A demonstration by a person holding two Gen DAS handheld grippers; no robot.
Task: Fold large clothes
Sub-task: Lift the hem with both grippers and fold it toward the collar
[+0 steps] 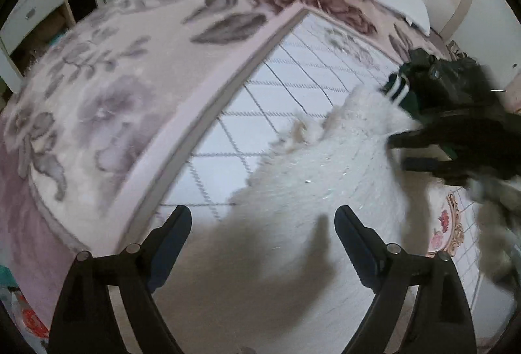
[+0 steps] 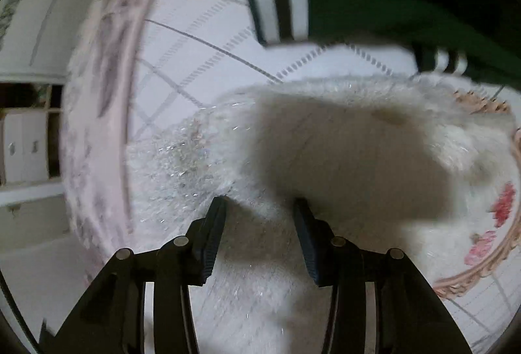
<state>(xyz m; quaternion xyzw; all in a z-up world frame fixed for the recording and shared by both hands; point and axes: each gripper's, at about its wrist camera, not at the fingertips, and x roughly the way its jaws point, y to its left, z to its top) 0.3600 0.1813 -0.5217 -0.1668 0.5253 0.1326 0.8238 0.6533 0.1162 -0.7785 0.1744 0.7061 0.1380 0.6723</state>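
Left wrist view: left gripper, jaws wide, empty, above the near part of the white fluffy garment, which spreads ahead and to its right across the bed. Right gripper enters at far right, also over the garment.

Right wrist view: right gripper, jaws about half open, nothing pinched; white fluffy garment directly beneath and ahead. Neither gripper is clearly nearer.

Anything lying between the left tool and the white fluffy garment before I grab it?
Nothing visible. The left tool hangs open directly over the white fluffy garment, with only its own shadow on the fabric. The right tool sits further along the same garment's right edge, clear of the left one's path.
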